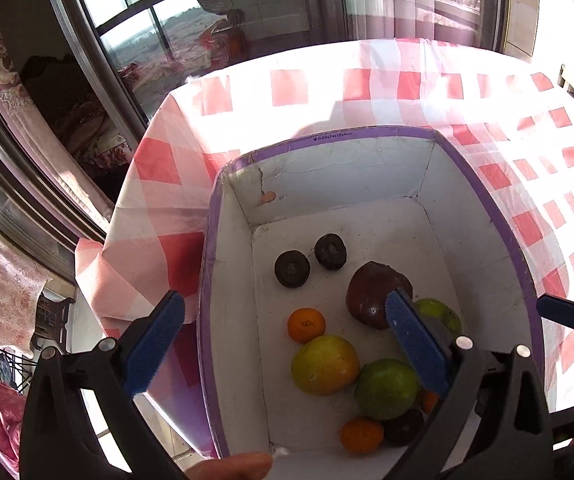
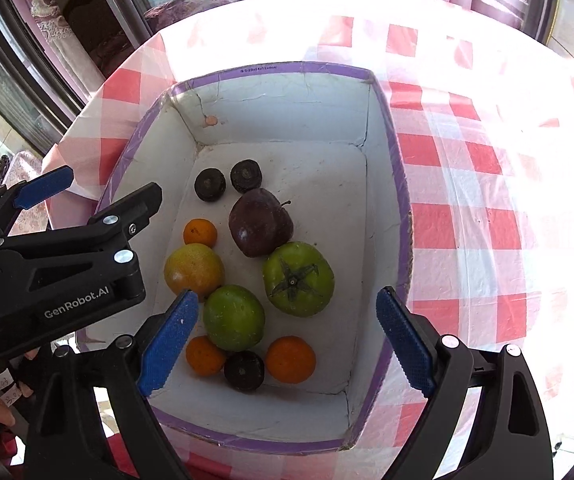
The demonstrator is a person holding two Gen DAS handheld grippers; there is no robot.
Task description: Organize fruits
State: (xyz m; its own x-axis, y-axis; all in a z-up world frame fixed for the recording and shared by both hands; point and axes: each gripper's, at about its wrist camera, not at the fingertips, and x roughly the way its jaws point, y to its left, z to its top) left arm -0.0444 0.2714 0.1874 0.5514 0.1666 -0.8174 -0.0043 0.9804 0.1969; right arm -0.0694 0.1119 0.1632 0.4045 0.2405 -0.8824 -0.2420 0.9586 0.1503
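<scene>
On the checked cloth (image 2: 467,184), fruit sits gathered mid-frame in the box (image 2: 299,69), so my left gripper (image 1: 285,344) and right gripper (image 2: 287,336) hover spread wide, holding nothing.

Mixed fruits (image 2: 247,272) clustered inside white box (image 2: 287,120).

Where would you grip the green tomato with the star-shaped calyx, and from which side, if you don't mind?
Come from above and close across the green tomato's round sides, below the upward-facing calyx. Its right flank is free; the dark apple crowds its far-left side.
</scene>
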